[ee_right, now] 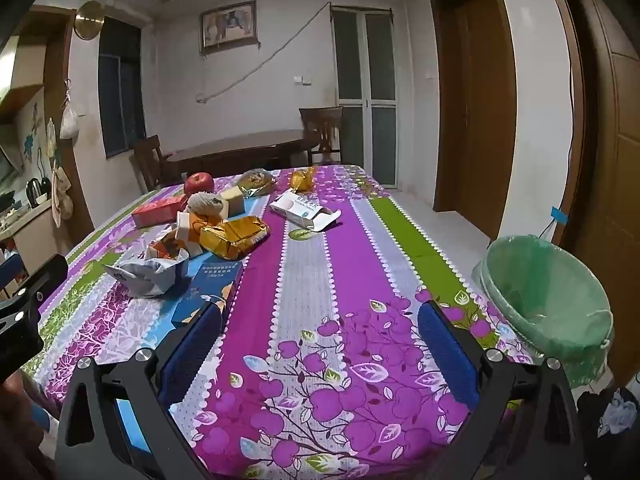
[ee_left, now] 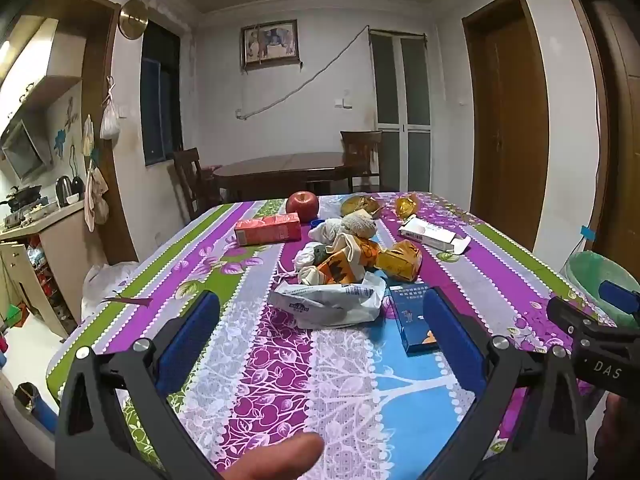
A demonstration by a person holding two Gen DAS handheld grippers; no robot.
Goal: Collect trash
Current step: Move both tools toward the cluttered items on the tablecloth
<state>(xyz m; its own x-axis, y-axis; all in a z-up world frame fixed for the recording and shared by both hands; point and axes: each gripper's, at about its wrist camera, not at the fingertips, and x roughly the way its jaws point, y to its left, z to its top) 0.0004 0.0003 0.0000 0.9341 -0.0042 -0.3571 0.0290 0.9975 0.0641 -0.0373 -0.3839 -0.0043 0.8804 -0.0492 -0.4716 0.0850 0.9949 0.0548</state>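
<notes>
We stand at a table (ee_right: pixel 320 280) with a bright purple flower cloth. The trash sits in a heap in the middle: a crumpled white bag (ee_left: pixel 328 304), a blue box (ee_left: pixel 412 320) and shiny gold wrappers (ee_left: pixel 400 260). Our left gripper (ee_left: pixel 320 340) and right gripper (ee_right: pixel 320 344) both have their jaws spread wide, with nothing in them. We think we are just starting. Next we should reach for the white bag, pinch it, and carry it to the green bin (ee_right: pixel 548 300) beside the table.
</notes>
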